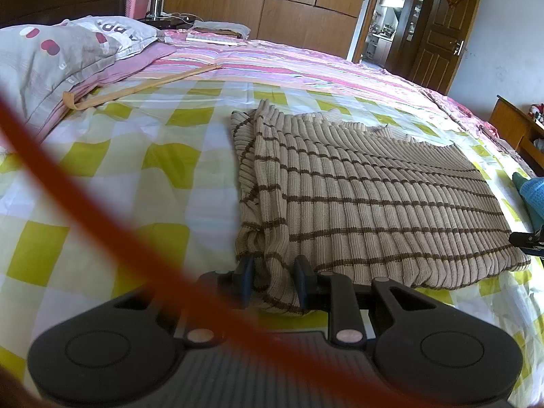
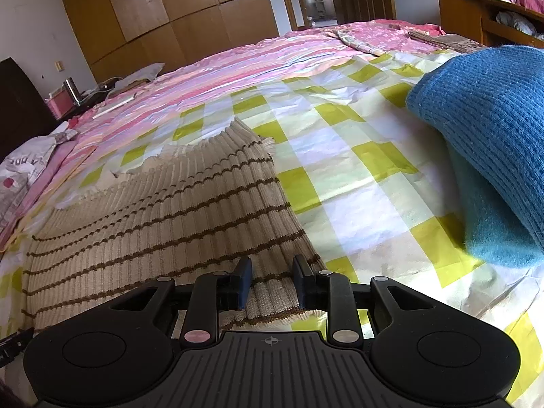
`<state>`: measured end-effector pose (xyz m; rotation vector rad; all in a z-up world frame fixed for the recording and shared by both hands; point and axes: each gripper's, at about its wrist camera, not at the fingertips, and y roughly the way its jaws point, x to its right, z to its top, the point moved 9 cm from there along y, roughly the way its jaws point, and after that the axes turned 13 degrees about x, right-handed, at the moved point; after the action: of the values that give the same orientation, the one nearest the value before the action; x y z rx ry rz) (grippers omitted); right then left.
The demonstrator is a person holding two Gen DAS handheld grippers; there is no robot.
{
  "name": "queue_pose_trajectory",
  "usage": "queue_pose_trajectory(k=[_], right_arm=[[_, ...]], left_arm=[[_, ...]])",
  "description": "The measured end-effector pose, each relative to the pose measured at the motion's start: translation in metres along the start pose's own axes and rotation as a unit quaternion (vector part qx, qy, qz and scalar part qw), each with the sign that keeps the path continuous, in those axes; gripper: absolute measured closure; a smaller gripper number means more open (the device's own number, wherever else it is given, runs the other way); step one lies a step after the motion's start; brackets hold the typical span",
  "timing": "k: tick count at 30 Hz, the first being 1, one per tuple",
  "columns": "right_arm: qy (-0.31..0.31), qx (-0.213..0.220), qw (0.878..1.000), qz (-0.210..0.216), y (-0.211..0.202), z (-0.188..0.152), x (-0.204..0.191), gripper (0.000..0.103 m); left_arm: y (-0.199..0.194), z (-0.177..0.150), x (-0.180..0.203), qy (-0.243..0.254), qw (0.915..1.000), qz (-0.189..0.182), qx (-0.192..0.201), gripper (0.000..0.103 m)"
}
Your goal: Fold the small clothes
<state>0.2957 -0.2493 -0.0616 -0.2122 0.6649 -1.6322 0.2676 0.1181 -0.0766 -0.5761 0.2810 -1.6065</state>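
A beige ribbed sweater with thin brown stripes (image 1: 367,197) lies flat on the green-and-white checked sheet (image 1: 136,170). My left gripper (image 1: 274,278) is open, its jaws straddling the sweater's near left corner, where the knit bunches up between the fingers. My right gripper (image 2: 272,280) is open, its jaws straddling the near right hem corner of the same sweater (image 2: 163,210). The right gripper's tip also shows at the right edge of the left wrist view (image 1: 528,239).
A blue knitted garment (image 2: 493,129) lies folded to the right of the sweater. Pillows (image 1: 57,57) and a wooden stick (image 1: 142,86) lie at the left. A pink striped quilt (image 2: 238,64) covers the far bed. An orange cable (image 1: 85,217) crosses the left view.
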Motion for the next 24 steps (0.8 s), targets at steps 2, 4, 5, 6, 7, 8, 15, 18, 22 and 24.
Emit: queue_pose_trajectory(k=[2, 4, 5, 6, 7, 8, 15, 18, 22, 24], right_arm=[[0.004, 0.001, 1.000, 0.002, 0.000, 0.000, 0.001, 0.076], [0.006, 0.003, 1.000, 0.002, -0.001, 0.000, 0.002, 0.076], [0.006, 0.002, 1.000, 0.003, -0.001, -0.001, 0.003, 0.076], [0.004, 0.001, 1.000, 0.003, -0.001, -0.001, 0.003, 0.076], [0.002, 0.001, 1.000, 0.002, -0.001, -0.002, 0.004, 0.076], [0.002, 0.001, 1.000, 0.002, 0.000, -0.002, 0.005, 0.076], [0.017, 0.001, 1.000, 0.015, -0.005, -0.001, 0.010, 0.076], [0.020, 0.004, 0.999, 0.025, -0.011, -0.002, 0.012, 0.076], [0.016, 0.005, 0.999, 0.040, -0.020, -0.004, 0.015, 0.076], [0.012, 0.005, 0.999, 0.048, -0.024, -0.006, 0.016, 0.076]], left_arm=[[0.000, 0.000, 0.000, 0.001, 1.0000, 0.000, 0.001, 0.072], [0.000, 0.000, 0.000, 0.002, 1.0000, 0.000, 0.002, 0.071], [0.000, 0.000, 0.000, 0.002, 1.0000, 0.000, 0.002, 0.071], [-0.001, 0.000, 0.000, 0.003, 1.0000, 0.000, 0.003, 0.071], [-0.001, -0.001, 0.000, 0.004, 1.0000, 0.000, 0.004, 0.071], [-0.001, -0.001, 0.000, 0.005, 1.0000, 0.001, 0.005, 0.071], [-0.008, -0.001, -0.002, 0.005, 0.9999, 0.013, 0.008, 0.065], [-0.014, 0.000, 0.001, 0.015, 0.9995, 0.023, 0.012, 0.065], [-0.025, 0.001, 0.009, 0.038, 0.9985, 0.036, 0.018, 0.065], [-0.032, -0.002, 0.014, 0.047, 0.9981, 0.038, 0.015, 0.065]])
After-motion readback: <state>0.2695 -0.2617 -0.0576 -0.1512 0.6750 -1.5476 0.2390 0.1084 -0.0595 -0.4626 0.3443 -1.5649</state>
